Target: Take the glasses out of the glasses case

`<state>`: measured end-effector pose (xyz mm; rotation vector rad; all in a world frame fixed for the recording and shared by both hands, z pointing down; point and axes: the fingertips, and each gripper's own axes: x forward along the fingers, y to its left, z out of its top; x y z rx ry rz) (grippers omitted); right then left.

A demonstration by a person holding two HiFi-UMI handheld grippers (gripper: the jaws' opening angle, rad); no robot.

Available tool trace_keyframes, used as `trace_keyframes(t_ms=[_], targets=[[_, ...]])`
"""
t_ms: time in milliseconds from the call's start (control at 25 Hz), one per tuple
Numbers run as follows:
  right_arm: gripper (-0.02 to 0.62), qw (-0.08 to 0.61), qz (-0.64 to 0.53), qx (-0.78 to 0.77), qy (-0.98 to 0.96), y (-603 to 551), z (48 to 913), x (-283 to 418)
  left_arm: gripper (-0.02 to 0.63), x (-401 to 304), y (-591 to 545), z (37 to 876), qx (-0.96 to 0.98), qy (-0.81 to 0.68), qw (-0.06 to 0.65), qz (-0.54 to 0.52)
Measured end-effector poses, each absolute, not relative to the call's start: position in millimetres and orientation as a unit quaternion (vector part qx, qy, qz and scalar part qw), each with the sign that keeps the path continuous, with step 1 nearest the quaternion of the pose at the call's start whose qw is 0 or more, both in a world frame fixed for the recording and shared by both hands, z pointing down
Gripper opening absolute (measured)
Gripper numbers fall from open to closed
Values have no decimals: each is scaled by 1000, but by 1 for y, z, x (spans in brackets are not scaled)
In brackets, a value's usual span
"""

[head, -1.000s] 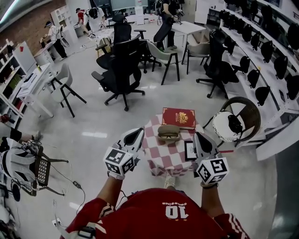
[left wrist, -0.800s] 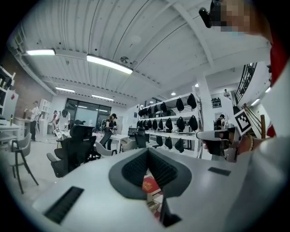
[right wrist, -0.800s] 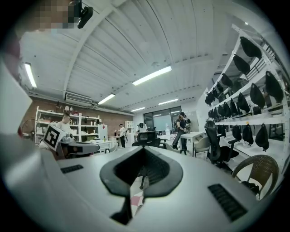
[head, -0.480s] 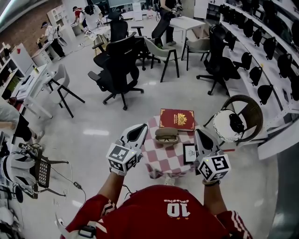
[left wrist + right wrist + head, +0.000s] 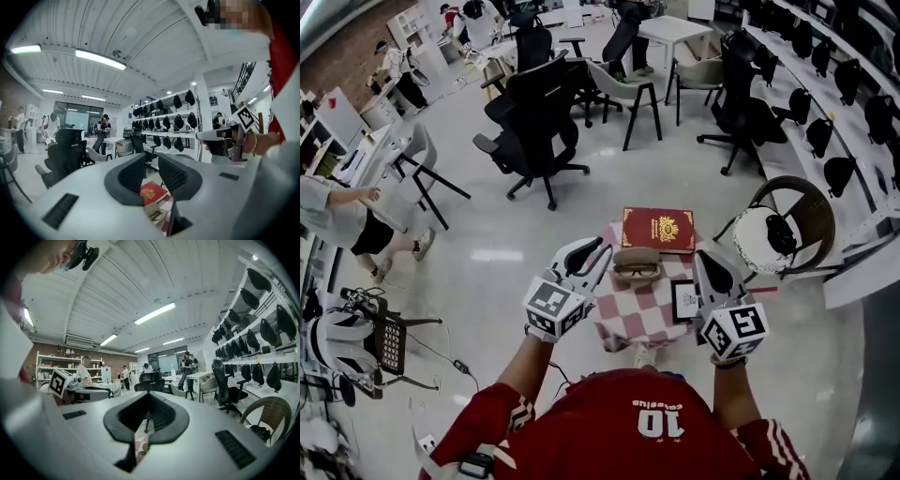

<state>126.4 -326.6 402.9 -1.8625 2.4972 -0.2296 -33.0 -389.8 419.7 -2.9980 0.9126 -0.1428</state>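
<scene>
A tan glasses case lies on a small table with a red-and-white checked cloth. Dark-framed glasses show in its front part; in the left gripper view the glasses appear below a red book. My left gripper hovers at the table's left edge, just left of the case, jaws apart with nothing between them. Over the table's right edge is my right gripper, jaws together and holding nothing, a short way right of the case.
A red book lies at the table's far edge behind the case. A small black-framed card rests on the right side. A wicker chair stands to the right, office chairs beyond, and a person walks at far left.
My left gripper has moved forward and right toward the case, and its jaws have parted. The right gripper has barely shifted. A person has walked into view at the left.
</scene>
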Motion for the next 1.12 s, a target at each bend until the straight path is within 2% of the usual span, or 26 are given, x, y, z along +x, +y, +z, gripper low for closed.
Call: trace_keyframes(t_ms=[640, 1120], targets=[[17, -3, -88, -607, 790, -348, 424, 153, 106, 10, -427, 468, -962, 256, -5, -89], [17, -22, -120, -606, 786, -363, 458, 172, 106, 45, -446, 574, -964, 181, 33, -192]])
